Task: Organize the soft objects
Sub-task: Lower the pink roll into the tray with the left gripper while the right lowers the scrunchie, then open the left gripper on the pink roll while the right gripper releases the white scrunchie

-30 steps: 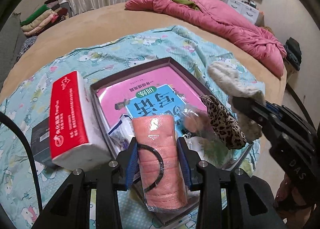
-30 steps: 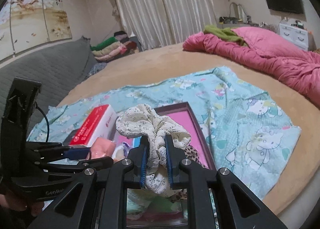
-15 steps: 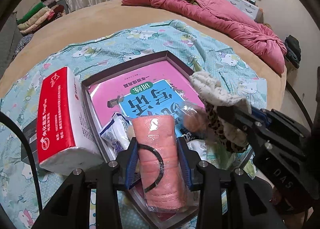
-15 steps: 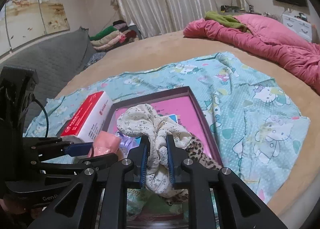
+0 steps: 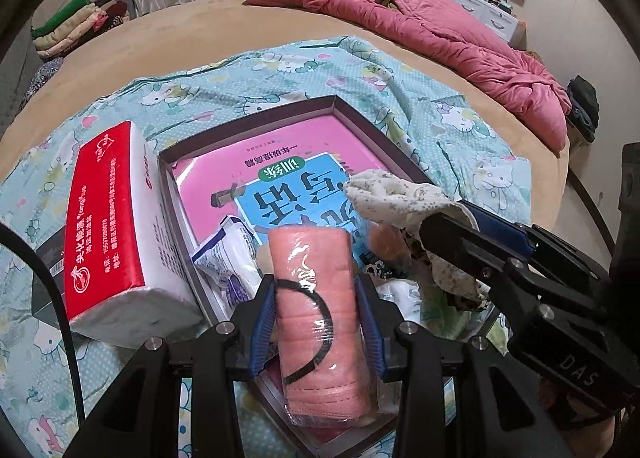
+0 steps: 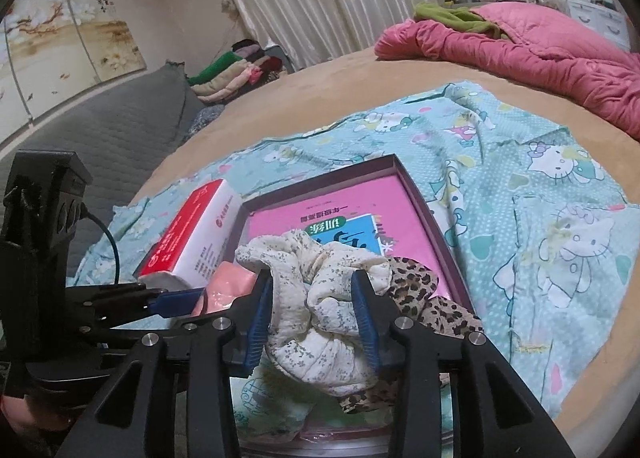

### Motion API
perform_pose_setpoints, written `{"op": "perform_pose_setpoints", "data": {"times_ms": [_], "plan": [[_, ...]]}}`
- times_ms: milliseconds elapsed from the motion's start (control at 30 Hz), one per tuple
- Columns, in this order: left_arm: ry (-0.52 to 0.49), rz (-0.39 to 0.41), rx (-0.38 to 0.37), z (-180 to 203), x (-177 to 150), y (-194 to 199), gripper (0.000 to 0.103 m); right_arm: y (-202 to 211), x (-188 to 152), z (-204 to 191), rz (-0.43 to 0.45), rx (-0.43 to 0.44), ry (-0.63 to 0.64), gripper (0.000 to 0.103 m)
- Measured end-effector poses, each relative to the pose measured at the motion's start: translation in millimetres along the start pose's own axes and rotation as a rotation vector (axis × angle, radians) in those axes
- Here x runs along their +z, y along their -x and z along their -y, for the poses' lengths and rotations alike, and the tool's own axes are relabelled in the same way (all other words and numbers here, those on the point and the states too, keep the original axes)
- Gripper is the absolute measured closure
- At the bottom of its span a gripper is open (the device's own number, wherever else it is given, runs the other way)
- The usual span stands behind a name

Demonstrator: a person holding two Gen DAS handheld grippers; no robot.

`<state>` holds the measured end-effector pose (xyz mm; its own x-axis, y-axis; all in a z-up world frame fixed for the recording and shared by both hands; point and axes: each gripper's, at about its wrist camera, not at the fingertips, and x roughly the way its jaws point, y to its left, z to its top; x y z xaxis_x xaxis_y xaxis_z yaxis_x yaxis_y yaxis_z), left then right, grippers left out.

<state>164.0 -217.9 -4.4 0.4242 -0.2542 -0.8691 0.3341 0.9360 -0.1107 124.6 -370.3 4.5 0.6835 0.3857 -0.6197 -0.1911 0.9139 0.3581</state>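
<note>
The right gripper is now opening its jaws: one second ago the blue pads squeezed the cream floral fabric scrunchie into a thin bundle, and now they stand wider and the cloth puffs out between them, only lightly touching. The scrunchie has also come lower, over the near right part of the dark shallow cardboard box, on top of the leopard-print fabric scrunchie. I judge that this is the release, so this soft thing is about placed in the box.

The left gripper has not changed: it is closed on the pink roll wrapped in clear plastic, at the near edge of the box, pointing steeply down. The right gripper points down more gently, from the right side of the box. The red and white tissue pack lies just left of the box.
</note>
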Motion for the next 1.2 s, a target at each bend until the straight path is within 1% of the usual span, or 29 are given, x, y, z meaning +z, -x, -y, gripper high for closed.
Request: {"op": "perform_pose_setpoints", "data": {"times_ms": [167,400,533,633,767,933,1100,1200], "plan": [[0.006,0.0,-0.007,-2,-1,0,0.063,-1,-1,3,-0.008,0.006,-0.012,0.061],[0.019,-0.004,-0.028,-4,-4,-2,0.063,-4,-3,3,-0.014,0.019,-0.016,0.052],[0.027,-0.011,-0.03,-6,-6,-3,0.062,-8,-6,4,-0.033,0.026,-0.02,0.05],[0.033,-0.018,-0.037,-8,-7,-4,0.06,-9,-7,4,-0.034,0.029,-0.021,0.049],[0.043,-0.027,-0.042,-9,-9,-6,0.058,-6,-5,5,-0.011,0.048,-0.031,0.043],[0.038,-0.027,-0.036,-8,-10,-5,0.058,-2,-3,3,0.004,0.051,-0.027,0.041],[0.034,-0.026,-0.036,-7,-11,-4,0.057,4,-2,3,0.026,0.039,-0.03,0.037],[0.055,-0.029,-0.044,-11,-12,-2,0.053,7,-1,2,0.036,0.029,-0.033,0.033]]}}
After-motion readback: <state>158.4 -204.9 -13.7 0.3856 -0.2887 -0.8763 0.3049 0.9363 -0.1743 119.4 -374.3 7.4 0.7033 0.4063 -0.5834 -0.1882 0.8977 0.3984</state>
